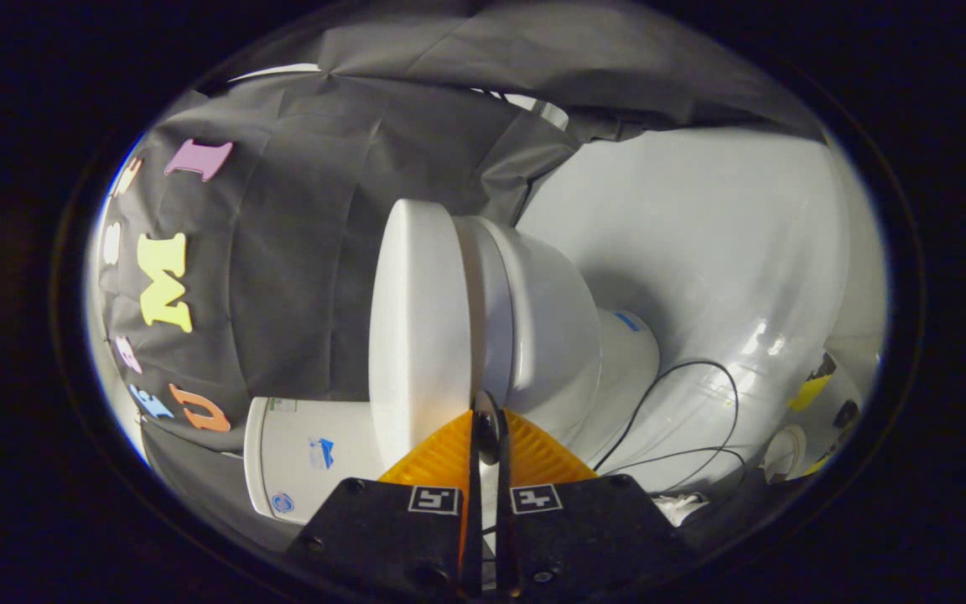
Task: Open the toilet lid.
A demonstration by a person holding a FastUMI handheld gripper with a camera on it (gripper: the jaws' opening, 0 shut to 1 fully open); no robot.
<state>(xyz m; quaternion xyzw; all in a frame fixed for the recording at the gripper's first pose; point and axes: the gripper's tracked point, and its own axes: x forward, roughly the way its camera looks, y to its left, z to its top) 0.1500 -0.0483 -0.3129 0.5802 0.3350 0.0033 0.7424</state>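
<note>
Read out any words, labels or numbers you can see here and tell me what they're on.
Toilet tank: blue stickers, too blurred to read.
Toilet base: blue mark, too small.
Gripper, fingers nearly together at the lid edge: two square markers, patterns, no words.

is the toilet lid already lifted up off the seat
No, the toilet lid lies closed against the seat, just ahead of the gripper.

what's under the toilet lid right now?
The lid lies closed on the seat, whose edge shows between it and the bowl. The bowl's inside is covered. The gripper is at that seam, fingers nearly together, with no clear grip.
</note>
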